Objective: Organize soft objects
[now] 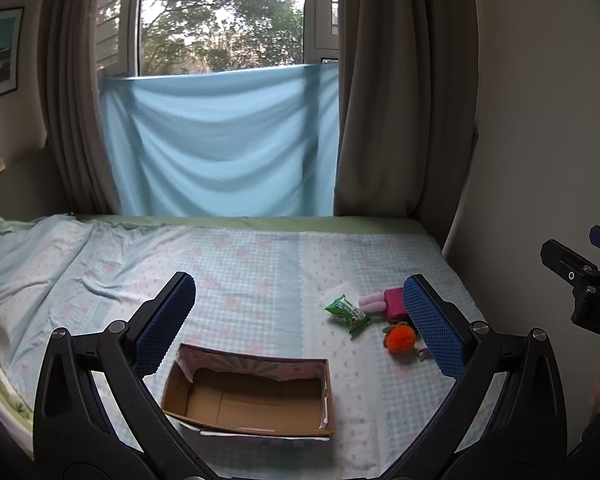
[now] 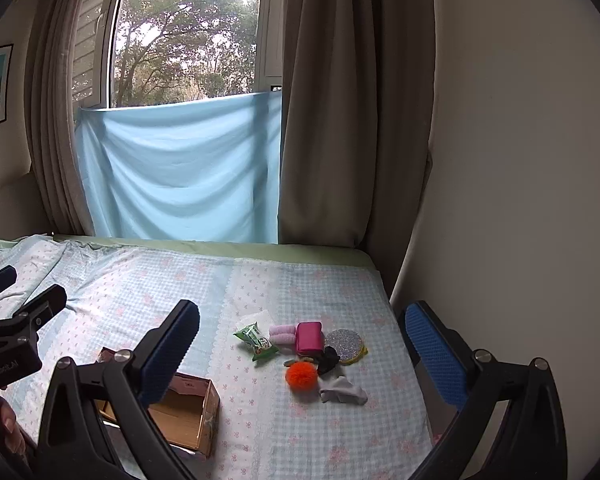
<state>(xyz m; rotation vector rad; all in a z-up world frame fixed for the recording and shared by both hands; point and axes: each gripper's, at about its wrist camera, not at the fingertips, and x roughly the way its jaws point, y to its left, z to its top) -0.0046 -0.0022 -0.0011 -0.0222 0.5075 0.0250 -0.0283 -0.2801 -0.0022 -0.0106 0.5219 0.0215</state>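
Observation:
An open empty cardboard box (image 1: pixel 256 396) sits on the bed, also in the right wrist view (image 2: pixel 188 412). A cluster of small items lies to its right: an orange pom-pom (image 2: pixel 300 375), green packet (image 2: pixel 258 341), pink rolled cloth (image 2: pixel 282 334), magenta case (image 2: pixel 309 336), glittery round pad (image 2: pixel 345 343), black fabric (image 2: pixel 328 360) and grey sock (image 2: pixel 344 392). The pom-pom (image 1: pixel 400 339) and packet (image 1: pixel 348 314) also show in the left wrist view. My left gripper (image 1: pixel 296 320) is open above the box. My right gripper (image 2: pixel 300 344) is open above the cluster. Both are empty.
The bed (image 2: pixel 300 288) has a light blue checked sheet with rumpled bedding at the left (image 1: pixel 28 256). A wall (image 2: pixel 520 160) borders the right side. Brown curtains (image 2: pixel 332 120) and a blue cloth (image 2: pixel 180 168) hang behind the bed.

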